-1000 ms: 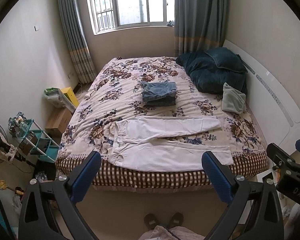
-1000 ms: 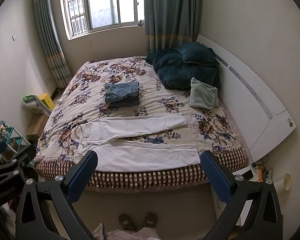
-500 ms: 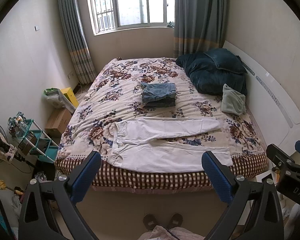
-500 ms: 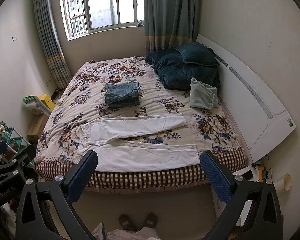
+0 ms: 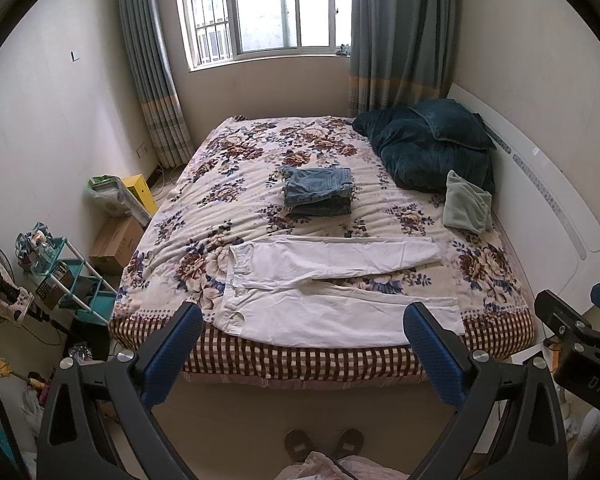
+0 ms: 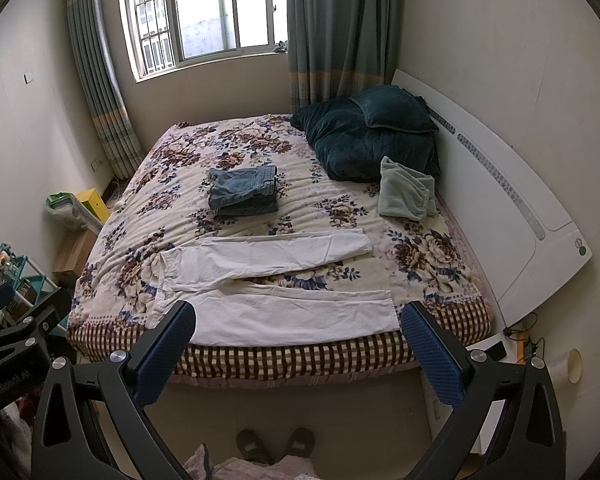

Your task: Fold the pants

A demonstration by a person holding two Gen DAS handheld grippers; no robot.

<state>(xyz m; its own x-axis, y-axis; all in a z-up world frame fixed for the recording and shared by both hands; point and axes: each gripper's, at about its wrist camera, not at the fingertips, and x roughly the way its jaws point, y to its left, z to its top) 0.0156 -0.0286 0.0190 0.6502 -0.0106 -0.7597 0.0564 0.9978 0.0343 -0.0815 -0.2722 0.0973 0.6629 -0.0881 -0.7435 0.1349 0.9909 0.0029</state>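
White pants lie spread flat near the front edge of the bed, waist to the left, legs split apart toward the right. Behind them sits a folded stack of jeans. The left claw and right claw both hang released, holding nothing, short of the bed.
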